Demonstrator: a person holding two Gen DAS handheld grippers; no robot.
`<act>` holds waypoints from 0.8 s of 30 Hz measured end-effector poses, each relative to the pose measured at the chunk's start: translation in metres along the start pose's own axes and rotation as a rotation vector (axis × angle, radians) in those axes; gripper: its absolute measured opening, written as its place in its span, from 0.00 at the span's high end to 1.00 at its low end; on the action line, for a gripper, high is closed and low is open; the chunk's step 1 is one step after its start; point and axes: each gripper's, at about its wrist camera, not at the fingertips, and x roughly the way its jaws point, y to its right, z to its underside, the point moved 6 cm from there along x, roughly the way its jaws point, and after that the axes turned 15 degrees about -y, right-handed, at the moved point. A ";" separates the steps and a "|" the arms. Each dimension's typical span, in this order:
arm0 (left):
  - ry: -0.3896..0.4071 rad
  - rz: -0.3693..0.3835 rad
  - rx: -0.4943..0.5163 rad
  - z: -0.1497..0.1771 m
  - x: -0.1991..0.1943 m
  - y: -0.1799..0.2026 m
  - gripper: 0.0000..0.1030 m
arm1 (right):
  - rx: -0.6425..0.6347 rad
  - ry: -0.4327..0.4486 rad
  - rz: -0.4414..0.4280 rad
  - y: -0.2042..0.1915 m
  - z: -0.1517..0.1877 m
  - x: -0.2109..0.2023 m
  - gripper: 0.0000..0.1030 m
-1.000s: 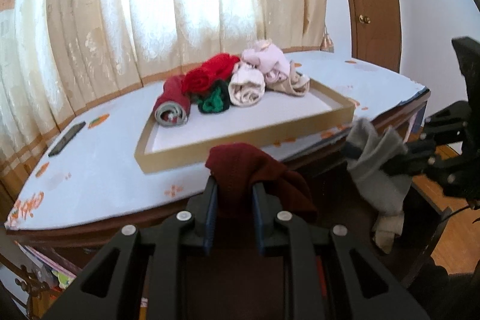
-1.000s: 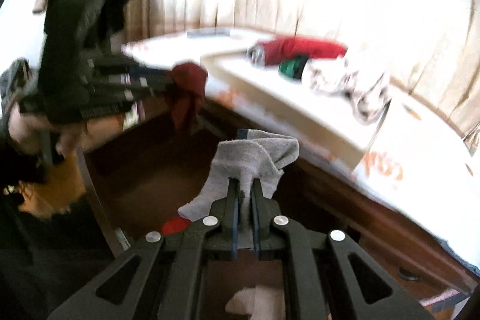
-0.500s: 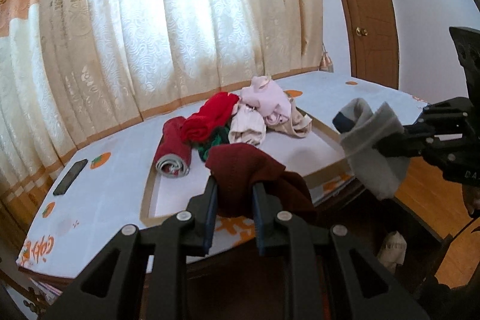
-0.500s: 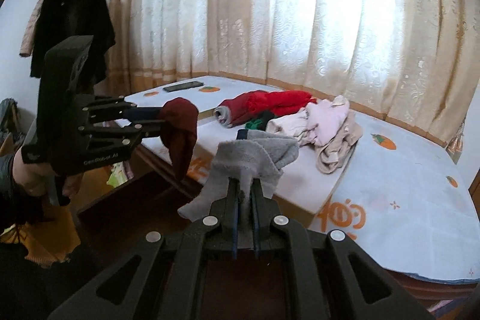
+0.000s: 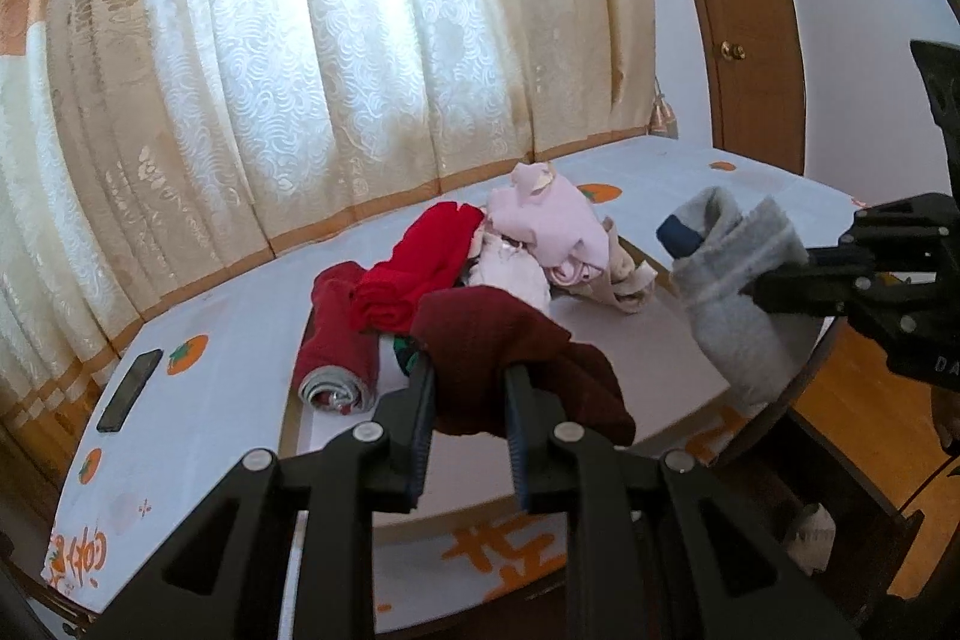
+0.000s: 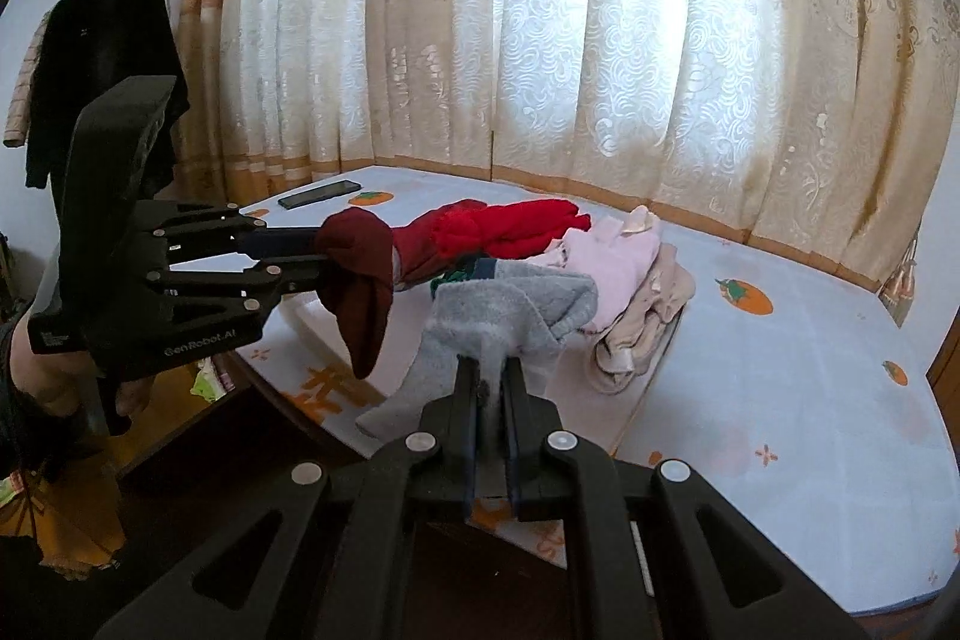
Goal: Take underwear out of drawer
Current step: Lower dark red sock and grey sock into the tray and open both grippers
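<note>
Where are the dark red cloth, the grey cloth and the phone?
dark red cloth (image 5: 498,340), left wrist view, top fold
grey cloth (image 6: 510,316), right wrist view, middle
phone (image 5: 129,382), left wrist view, screen centre

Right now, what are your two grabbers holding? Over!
Left gripper shut on dark red garment. Right gripper shut on grey garment. Both above the tray with the clothes pile. Nothing blocking.

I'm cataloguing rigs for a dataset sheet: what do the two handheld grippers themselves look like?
Both are matte black plastic with open triangular linkage arms and round silver pivot screws. The left gripper carries white "GenRobot.AI" lettering and a blocky black camera housing; its fingers have dark blue pads. The right gripper matches.
</note>
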 end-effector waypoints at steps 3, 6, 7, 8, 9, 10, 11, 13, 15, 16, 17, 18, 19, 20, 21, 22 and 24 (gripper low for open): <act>-0.010 0.001 0.006 -0.006 0.007 0.003 0.81 | 0.008 -0.006 0.004 0.004 -0.004 0.006 0.92; -0.026 0.003 0.013 -0.010 0.015 0.005 0.81 | 0.017 -0.001 0.019 0.009 -0.009 0.012 0.92; -0.032 0.006 0.013 -0.012 0.018 0.005 0.81 | 0.021 -0.005 0.021 0.010 -0.010 0.014 0.92; -0.041 0.012 0.011 -0.014 0.023 0.005 0.81 | 0.024 -0.010 0.019 0.011 -0.011 0.016 0.92; -0.048 0.015 0.009 -0.015 0.026 0.005 0.81 | 0.027 -0.013 0.017 0.012 -0.012 0.019 0.92; -0.055 0.018 0.006 -0.016 0.029 0.005 0.81 | 0.028 -0.017 0.020 0.014 -0.013 0.021 0.92; -0.063 0.023 0.000 -0.018 0.033 0.004 0.81 | 0.030 -0.022 0.021 0.015 -0.013 0.023 0.92; -0.073 0.027 -0.006 -0.020 0.038 0.003 0.81 | 0.038 -0.031 0.018 0.017 -0.014 0.028 0.92; -0.083 0.032 -0.013 -0.023 0.043 0.002 0.82 | 0.045 -0.039 0.016 0.020 -0.015 0.032 0.92; -0.088 0.036 -0.013 -0.023 0.046 0.003 0.82 | 0.048 -0.044 0.016 0.021 -0.015 0.034 0.92; -0.096 0.038 -0.012 -0.024 0.048 0.003 0.81 | 0.051 -0.048 0.014 0.022 -0.015 0.036 0.92; -0.107 0.040 -0.010 -0.024 0.052 0.004 0.82 | 0.055 -0.056 0.010 0.024 -0.015 0.039 0.92; -0.121 0.046 -0.010 -0.024 0.056 0.005 0.81 | 0.058 -0.064 0.006 0.024 -0.015 0.041 0.92; -0.129 0.051 -0.012 -0.024 0.059 0.005 0.81 | 0.061 -0.072 0.003 0.026 -0.015 0.044 0.92; -0.146 0.063 -0.016 -0.024 0.064 0.006 0.81 | 0.063 -0.084 0.000 0.027 -0.016 0.048 0.92; -0.158 0.069 -0.019 -0.024 0.068 0.006 0.81 | 0.066 -0.094 -0.002 0.028 -0.016 0.051 0.92; -0.177 0.082 -0.025 -0.024 0.074 0.007 0.81 | 0.071 -0.114 -0.005 0.030 -0.016 0.058 0.92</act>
